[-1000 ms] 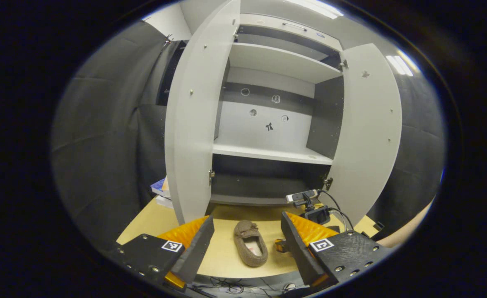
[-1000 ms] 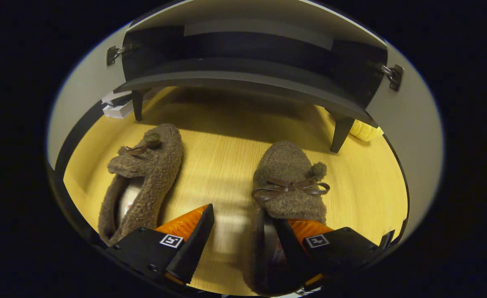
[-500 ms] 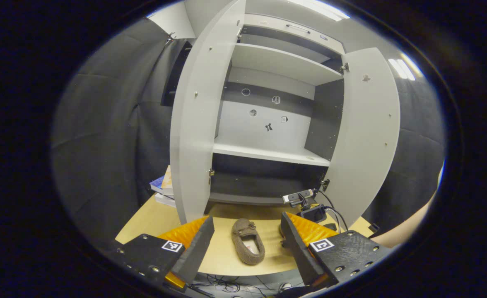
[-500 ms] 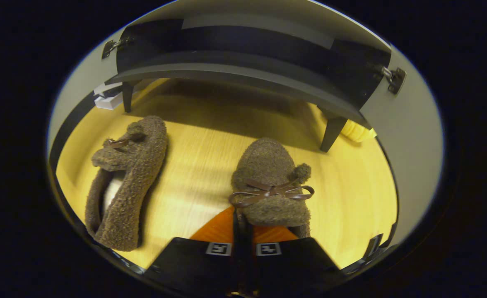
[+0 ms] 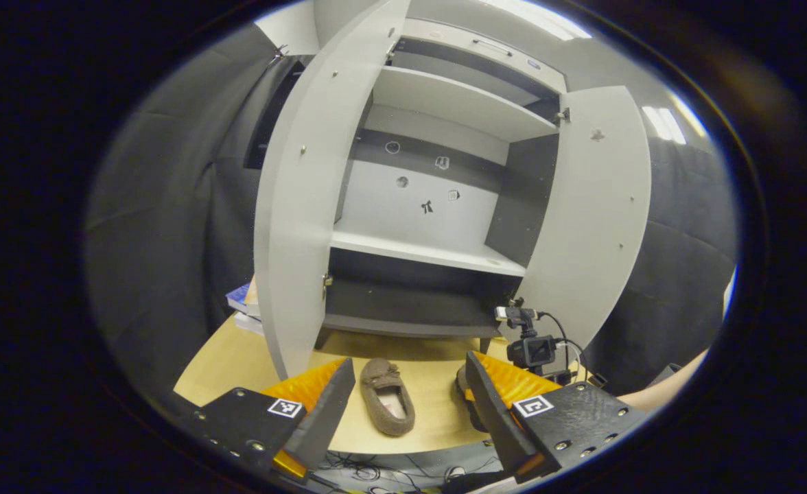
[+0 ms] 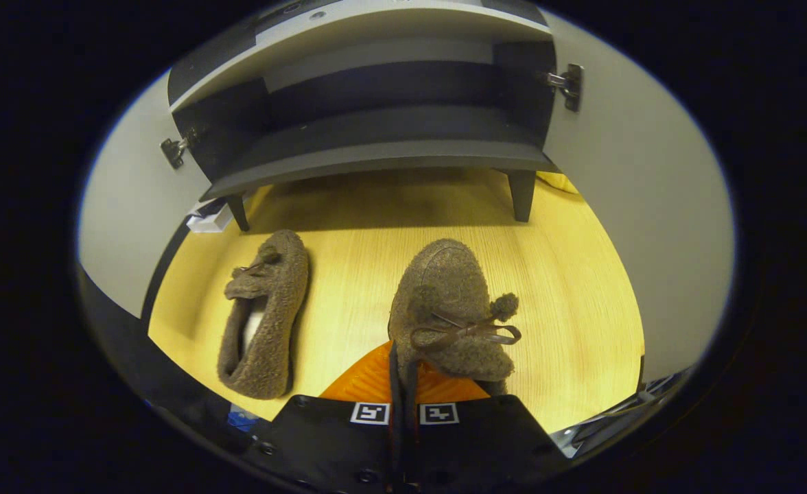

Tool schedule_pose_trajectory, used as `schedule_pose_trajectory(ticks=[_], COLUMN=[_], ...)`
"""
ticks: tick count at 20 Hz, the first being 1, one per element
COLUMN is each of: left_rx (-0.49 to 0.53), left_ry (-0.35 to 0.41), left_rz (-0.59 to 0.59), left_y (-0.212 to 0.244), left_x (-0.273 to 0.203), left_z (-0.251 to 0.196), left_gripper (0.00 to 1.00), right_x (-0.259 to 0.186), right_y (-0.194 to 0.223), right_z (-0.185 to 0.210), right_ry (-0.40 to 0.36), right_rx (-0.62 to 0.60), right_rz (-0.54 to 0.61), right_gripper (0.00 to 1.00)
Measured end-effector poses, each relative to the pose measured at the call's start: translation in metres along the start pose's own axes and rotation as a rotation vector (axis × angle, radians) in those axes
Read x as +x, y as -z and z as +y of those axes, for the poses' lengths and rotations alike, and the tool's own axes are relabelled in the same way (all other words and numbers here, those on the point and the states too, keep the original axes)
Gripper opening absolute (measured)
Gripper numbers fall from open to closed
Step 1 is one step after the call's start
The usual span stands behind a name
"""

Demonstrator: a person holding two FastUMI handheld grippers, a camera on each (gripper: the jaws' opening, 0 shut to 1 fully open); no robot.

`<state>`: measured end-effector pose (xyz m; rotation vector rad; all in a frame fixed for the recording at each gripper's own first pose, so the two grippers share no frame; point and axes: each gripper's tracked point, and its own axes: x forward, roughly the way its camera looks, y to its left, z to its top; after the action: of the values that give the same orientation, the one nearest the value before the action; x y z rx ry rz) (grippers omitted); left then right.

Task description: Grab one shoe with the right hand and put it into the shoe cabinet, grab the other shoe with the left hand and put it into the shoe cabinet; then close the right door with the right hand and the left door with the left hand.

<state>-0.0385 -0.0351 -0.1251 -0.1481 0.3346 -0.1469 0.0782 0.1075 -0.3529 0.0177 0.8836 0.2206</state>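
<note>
Shoes on bench [image 6: 582,309] before open shoe cabinet [image 6: 376,147]: right hand-held gripper [image 6: 403,384] clenched on one shoe [image 6: 451,302], other shoe [image 6: 266,315] lies beside, left hand-held gripper [image 5: 403,405] released.

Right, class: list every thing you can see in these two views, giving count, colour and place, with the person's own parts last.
Shoes: two, brown and fuzzy; one lying on the table, the other held by the right gripper.
Shoe cabinet: one, light grey with dark inner panels, standing on the table, both doors open.
Table: one, light wood, under the cabinet.
Books: a small stack, beside the left door.
Camera on stand: one, black, by the right door, with cables.
Left gripper: fingers apart, above the table's near edge.
Right gripper: fingers closed on the shoe's rim.
Forearm: one, at the left gripper view's right edge.
</note>
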Motion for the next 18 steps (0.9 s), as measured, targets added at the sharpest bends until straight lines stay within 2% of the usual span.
schedule_pose_trajectory(ticks=[4,10,13,18], left_rx=[0.053,0.093,0.117,0.084], left_ry=[0.03,0.036,0.013,0.008], left_rz=[-0.05,-0.087,-0.091,-0.086], left_y=[-0.021,-0.037,-0.043,-0.054], left_x=[-0.004,-0.003,-0.001,0.0], left_z=[-0.004,-0.003,0.0,-0.004], left_gripper=[0.95,0.94,0.95,0.94], right_x=[-0.051,-0.116,-0.143,-0.168], right_y=[0.005,-0.021,-0.053,-0.12], right_z=[0.007,0.031,0.045,0.067], right_ry=[-0.05,-0.109,-0.142,-0.193], right_rx=[0.002,-0.028,-0.057,-0.109], right_rz=[-0.017,-0.132,-0.205,-0.305], right_gripper=[0.02,0.02,0.02,0.02])
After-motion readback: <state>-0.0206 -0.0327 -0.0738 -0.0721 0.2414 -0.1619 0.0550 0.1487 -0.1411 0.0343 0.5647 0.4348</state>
